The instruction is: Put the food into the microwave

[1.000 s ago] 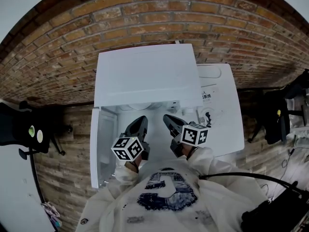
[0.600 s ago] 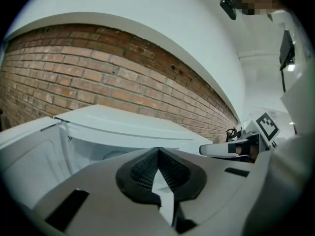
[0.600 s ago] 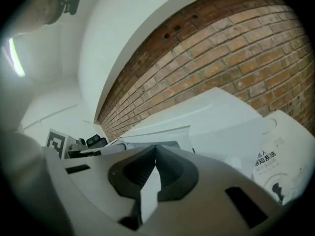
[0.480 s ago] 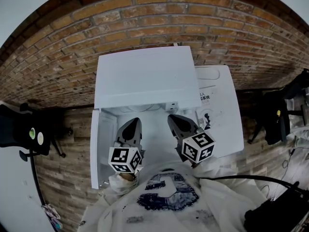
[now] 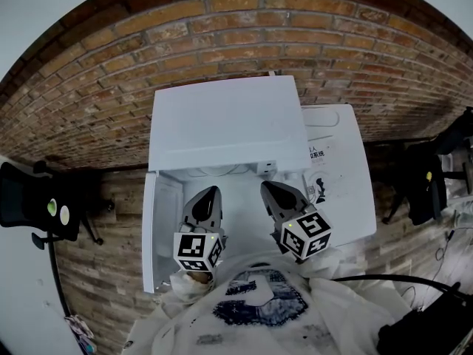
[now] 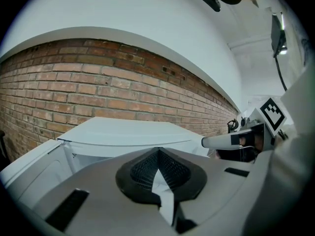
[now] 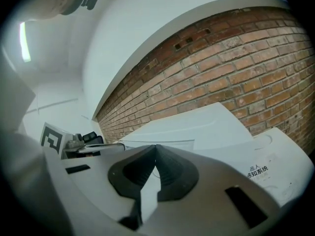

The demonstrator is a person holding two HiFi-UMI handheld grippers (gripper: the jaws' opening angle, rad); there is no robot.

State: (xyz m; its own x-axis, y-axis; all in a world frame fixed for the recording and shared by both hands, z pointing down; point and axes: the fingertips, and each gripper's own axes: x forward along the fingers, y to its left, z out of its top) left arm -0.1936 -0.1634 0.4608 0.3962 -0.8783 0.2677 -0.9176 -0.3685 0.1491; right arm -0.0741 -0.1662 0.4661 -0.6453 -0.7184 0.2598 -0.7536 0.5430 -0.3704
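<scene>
Microwave (image 5: 229,117) is seen open; left tool (image 5: 211,192) and right tool (image 5: 267,186) are kept clenched, empty, and are raised and rolled since the earlier frame.

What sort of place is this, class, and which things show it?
Probably a workroom or test space rather than a home kitchen: an open white microwave, a bare brick wall, and a loose black cable.

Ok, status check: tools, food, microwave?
Both empty: left tool shut, right tool shut. They face the microwave, door open at left. No food in sight; nothing blocks the opening.
</scene>
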